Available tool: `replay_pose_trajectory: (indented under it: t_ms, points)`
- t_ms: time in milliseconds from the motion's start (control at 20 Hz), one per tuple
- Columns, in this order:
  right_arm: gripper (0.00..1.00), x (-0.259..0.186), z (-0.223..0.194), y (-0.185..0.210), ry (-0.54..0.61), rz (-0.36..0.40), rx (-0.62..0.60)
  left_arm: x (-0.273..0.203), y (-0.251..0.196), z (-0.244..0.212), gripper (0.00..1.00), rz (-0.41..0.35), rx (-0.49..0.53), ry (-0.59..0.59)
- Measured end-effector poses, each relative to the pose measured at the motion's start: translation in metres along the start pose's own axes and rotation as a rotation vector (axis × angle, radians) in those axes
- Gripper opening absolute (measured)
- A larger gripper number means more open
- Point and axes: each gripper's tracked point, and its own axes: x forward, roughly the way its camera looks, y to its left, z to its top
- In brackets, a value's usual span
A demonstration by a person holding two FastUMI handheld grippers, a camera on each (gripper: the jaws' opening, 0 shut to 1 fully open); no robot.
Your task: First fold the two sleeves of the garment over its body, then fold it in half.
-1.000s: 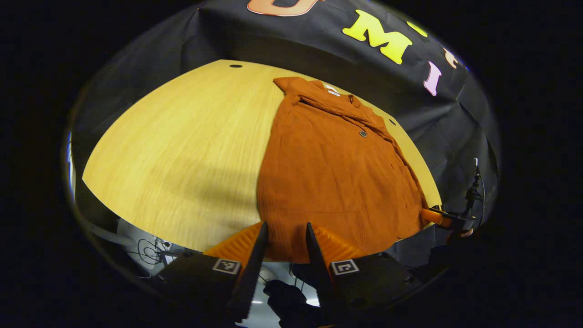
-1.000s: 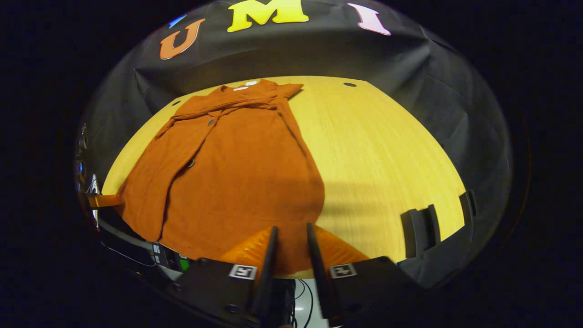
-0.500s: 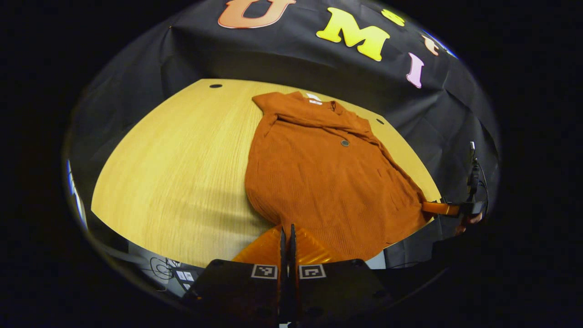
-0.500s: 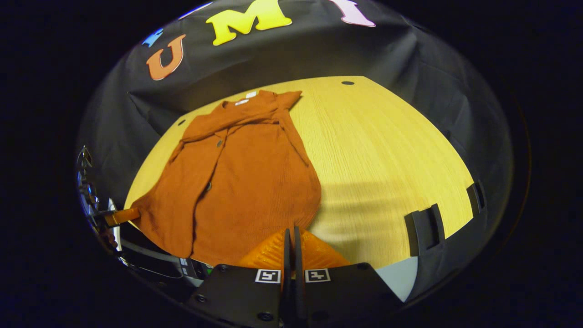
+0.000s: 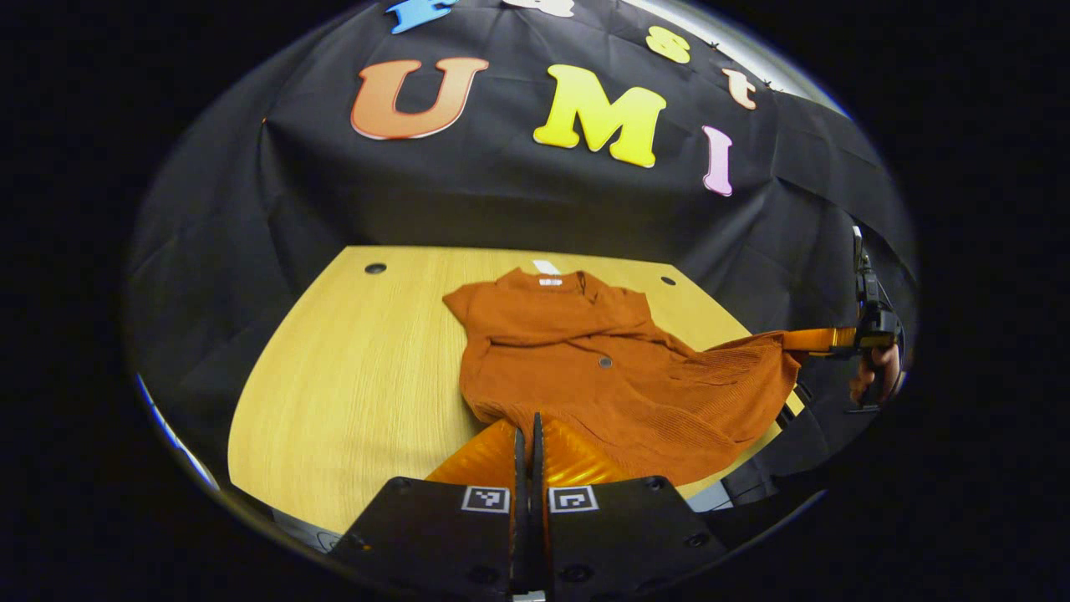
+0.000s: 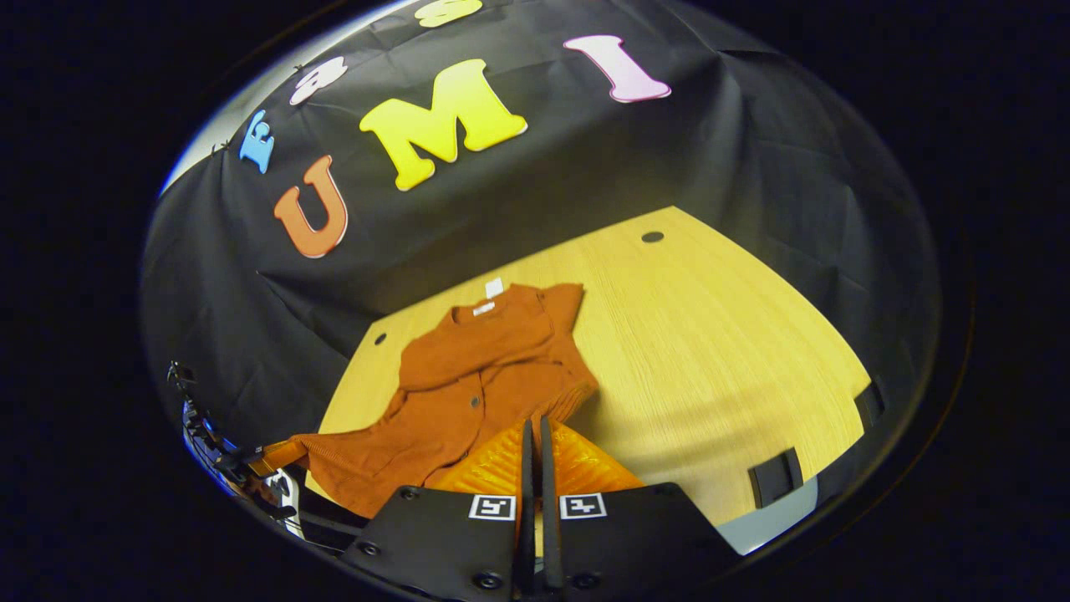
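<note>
Both views low at the table's near edge, facing the wall, apparently sharing the garment [image 5: 602, 376] and table [image 5: 351, 368]

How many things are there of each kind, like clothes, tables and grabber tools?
Rust-orange knitted button-front garment: 1
Yellow wooden table: 1
Two-finger grippers, left gripper and right gripper: 2
Total: 4

Table [image 5: 351, 368] left of the garment [image 5: 585, 368] is bare wood: open passage there. In the right gripper view the table's right half [image 6: 736, 334] is likewise open up to two dark clips [image 6: 773, 477] on its near edge. Booth wall [image 5: 501, 209] closes off the far side just behind the collar. The lifted hem spans between the grippers, blocking the near edge.
</note>
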Motion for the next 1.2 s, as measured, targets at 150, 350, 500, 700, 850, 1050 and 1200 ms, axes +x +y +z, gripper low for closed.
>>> replay_pose_trajectory:
  t_ms: [150,350,500,700,850,1050,1200]
  points:
    - [0.05,0.026,0.060,0.018,-0.058,0.030,-0.043,0.023,0.005,0.061,0.03,-0.014,0.005,-0.061]
    - [0.05,0.078,0.138,0.041,-0.104,0.073,-0.076,0.072,0.020,0.137,0.03,-0.009,-0.025,-0.075]
    - [0.04,0.137,0.174,0.051,-0.100,0.095,-0.073,0.125,0.029,0.175,0.03,0.004,0.011,-0.055]
    - [0.04,0.226,0.206,0.047,-0.059,0.098,-0.065,0.210,0.051,0.209,0.03,0.034,0.072,-0.011]
    - [0.05,0.301,0.224,0.023,-0.045,0.071,-0.063,0.272,0.086,0.215,0.03,0.083,0.102,0.014]
    - [0.07,0.394,0.193,-0.016,0.048,0.029,-0.067,0.341,0.120,0.161,0.03,0.100,0.043,0.142]
    - [0.04,0.438,0.177,-0.036,0.066,-0.010,-0.073,0.375,0.130,0.140,0.03,0.135,-0.001,0.177]
